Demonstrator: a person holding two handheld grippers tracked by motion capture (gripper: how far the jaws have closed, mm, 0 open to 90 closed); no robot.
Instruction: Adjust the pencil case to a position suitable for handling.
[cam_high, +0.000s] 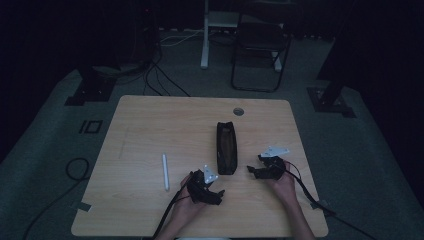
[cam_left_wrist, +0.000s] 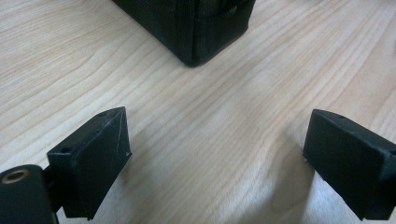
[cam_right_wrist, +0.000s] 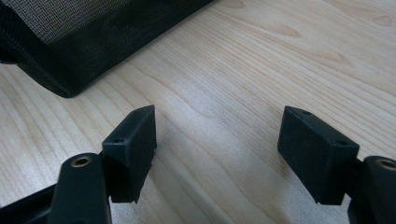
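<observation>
Black pouch (cam_high: 226, 147) lies flat, long axis running away from the person, near end between the two grippers. Left gripper (cam_high: 216, 192) just left of and nearer than that end, jaws wide apart, empty. Right gripper (cam_high: 253, 171) just to its right, jaws wide, empty. White pen (cam_high: 165, 171) lies left of the left gripper, parallel to pouch.

black case (cam_left_wrist: 196, 28) cropped by top edge, contents unseen
</observation>
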